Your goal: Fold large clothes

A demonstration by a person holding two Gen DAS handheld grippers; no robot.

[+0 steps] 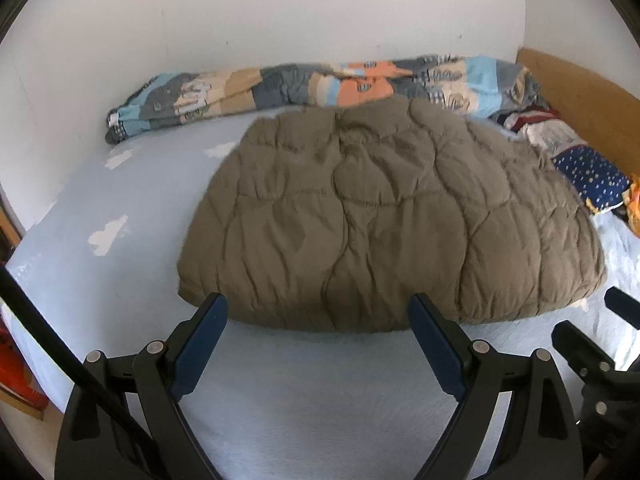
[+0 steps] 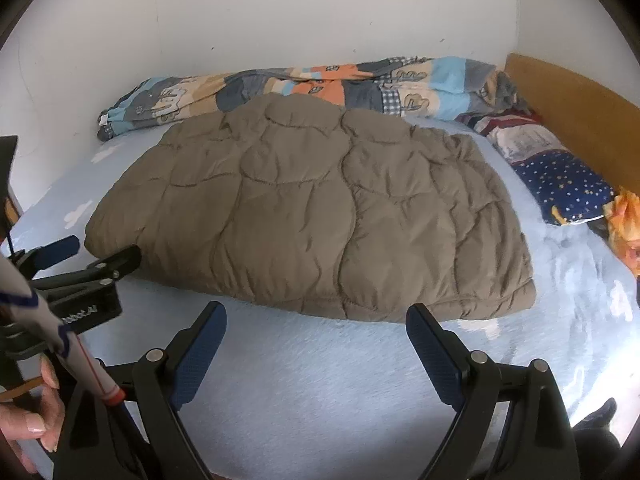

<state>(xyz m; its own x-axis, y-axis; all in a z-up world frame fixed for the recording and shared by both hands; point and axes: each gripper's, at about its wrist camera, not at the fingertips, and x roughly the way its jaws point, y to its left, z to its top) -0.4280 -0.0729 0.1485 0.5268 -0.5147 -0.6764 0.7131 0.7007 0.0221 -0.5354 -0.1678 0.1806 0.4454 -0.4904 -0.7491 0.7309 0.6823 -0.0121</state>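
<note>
A large olive-brown quilted garment [image 1: 384, 208] lies folded into a thick rectangle in the middle of the bed; it shows too in the right wrist view [image 2: 312, 212]. My left gripper [image 1: 318, 304] hovers just in front of its near edge, open, with nothing between the fingers. My right gripper [image 2: 316, 312] is open as well, short of the garment's near right edge and apart from it. The left gripper [image 2: 92, 256] shows at the left of the right wrist view, by the garment's near left corner.
The bed has a pale blue sheet [image 1: 304, 392]. A rolled patchwork blanket [image 1: 320, 84] lies along the white wall behind the garment. Patterned pillows [image 2: 560, 184] and an orange item [image 2: 626, 220] lie at the right by a wooden headboard [image 2: 580, 108]. A hand [image 2: 32, 420] shows lower left.
</note>
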